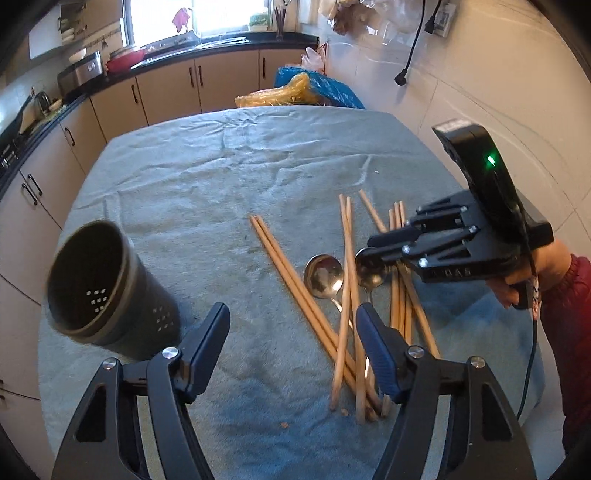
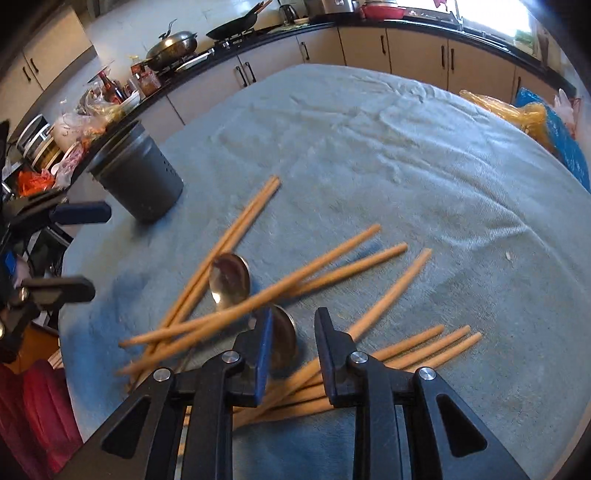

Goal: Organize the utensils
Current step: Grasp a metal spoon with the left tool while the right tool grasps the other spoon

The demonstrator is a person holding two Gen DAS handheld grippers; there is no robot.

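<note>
Hovering nearest, the right gripper [image 2: 291, 332] was recorded half spread over a spoon [image 2: 284, 338], nothing pinched; the left gripper [image 1: 291, 325] was spread wide, empty. Beyond, crossed chopsticks [image 2: 258, 299] were listed; farthest, the holder [image 2: 138, 177]. Risk noted: chopsticks overlying the spoon could be dragged along.

Pretty clearly a home kitchen: beige cabinets [image 1: 166, 88] under a black countertop [image 1: 221, 42], with a wok [image 2: 236, 24] sitting on that counter.
</note>
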